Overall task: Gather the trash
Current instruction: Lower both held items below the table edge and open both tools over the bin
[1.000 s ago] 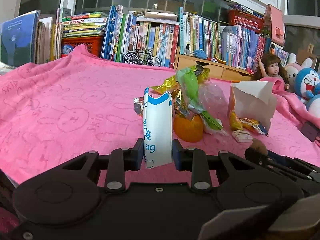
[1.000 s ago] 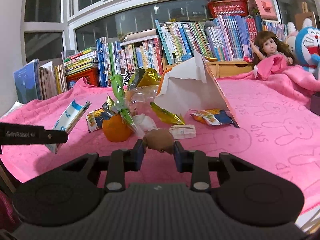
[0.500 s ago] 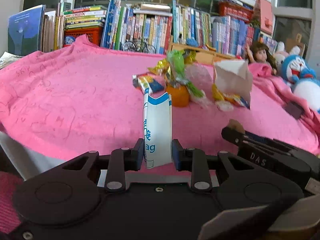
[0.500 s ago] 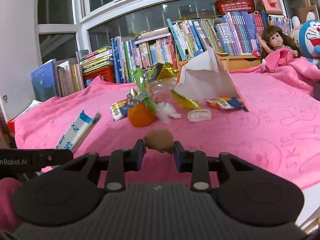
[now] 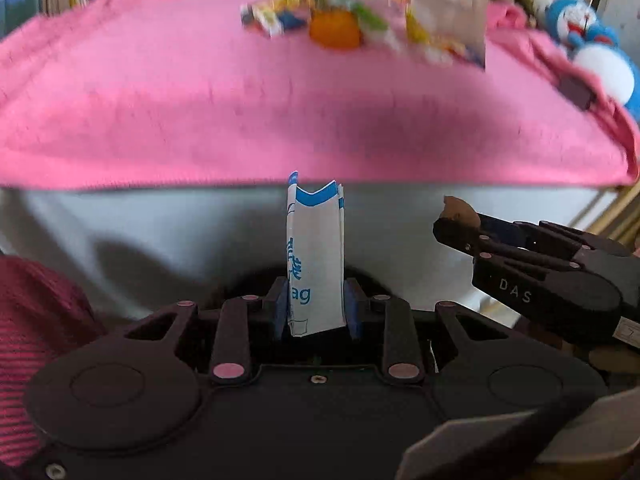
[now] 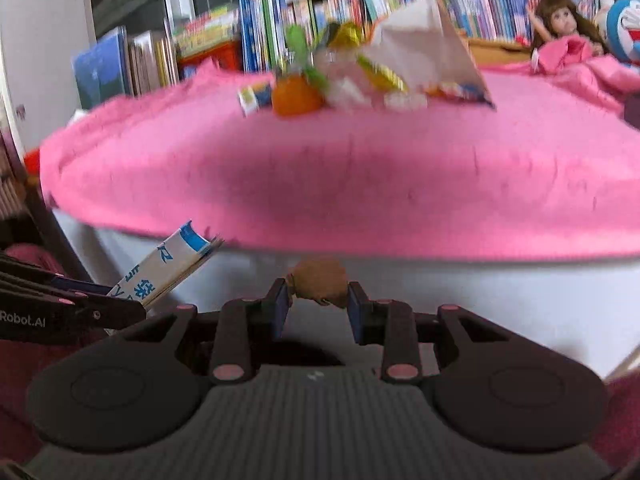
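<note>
The left gripper (image 5: 316, 310) is clamped on a folded white-and-blue paper packet (image 5: 315, 256), which stands upright between its blue pads and rises to the level of the desk's near edge. The right gripper (image 6: 318, 308) is clamped on a small crumpled brown wad (image 6: 320, 283), pinched at its two sides. Both grippers sit off the desk, in front of and below the hem of the pink towel (image 5: 280, 112), over the white front panel (image 5: 160, 232) beneath that edge. In the left wrist view the right gripper (image 5: 456, 216) shows just to the right, apart from the packet; in the right wrist view the left gripper (image 6: 116, 300) enters from the left with the packet tilted.

The wide near half of the towel lies bare. The remaining trash is bunched at the far side: an orange object (image 6: 296, 96), wrappers (image 6: 256, 96) and a white paper bag (image 6: 424, 48), near the row of books (image 6: 280, 24). A doll (image 6: 560, 24) and a blue plush toy (image 5: 592, 40) sit at the far right corner.
</note>
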`<state>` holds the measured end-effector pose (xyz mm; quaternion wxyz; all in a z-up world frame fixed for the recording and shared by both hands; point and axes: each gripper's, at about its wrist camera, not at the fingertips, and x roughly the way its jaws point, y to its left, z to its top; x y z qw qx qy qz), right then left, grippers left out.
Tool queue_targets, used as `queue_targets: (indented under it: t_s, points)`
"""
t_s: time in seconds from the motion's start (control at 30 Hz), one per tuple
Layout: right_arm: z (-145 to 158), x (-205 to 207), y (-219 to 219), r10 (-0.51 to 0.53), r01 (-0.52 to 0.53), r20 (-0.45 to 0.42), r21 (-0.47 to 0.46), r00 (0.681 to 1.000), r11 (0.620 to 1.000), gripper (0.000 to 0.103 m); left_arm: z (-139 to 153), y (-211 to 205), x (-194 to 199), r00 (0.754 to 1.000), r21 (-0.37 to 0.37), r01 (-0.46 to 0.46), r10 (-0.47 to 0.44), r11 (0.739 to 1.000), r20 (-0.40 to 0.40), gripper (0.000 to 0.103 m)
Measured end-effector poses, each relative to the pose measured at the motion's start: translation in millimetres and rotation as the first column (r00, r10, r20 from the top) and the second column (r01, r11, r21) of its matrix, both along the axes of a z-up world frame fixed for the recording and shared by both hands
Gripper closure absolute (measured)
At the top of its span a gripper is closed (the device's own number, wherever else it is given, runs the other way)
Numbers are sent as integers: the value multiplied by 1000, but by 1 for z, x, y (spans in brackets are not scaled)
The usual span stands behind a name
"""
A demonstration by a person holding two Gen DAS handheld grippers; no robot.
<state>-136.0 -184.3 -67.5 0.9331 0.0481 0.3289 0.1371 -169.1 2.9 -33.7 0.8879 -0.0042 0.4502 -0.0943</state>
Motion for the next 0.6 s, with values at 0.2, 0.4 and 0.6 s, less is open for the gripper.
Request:
queue_targets:
  t_s: [0.2, 0.4, 0.6]
  points:
    - [-28, -1, 5, 50, -52, -123, -13, 991, 999, 66, -36, -1, 13, 989, 18, 9, -7, 1000, -145, 75]
    - [-45, 1, 13, 90, -99, -196, -36, 977, 994, 66, -69, 3, 28, 968, 19, -18, 22, 1000, -251, 75]
    - [-49, 6, 18, 116, -126, -219, -34, 969, 991, 62, -79, 5, 34, 962, 25, -14, 20, 1000, -271, 72]
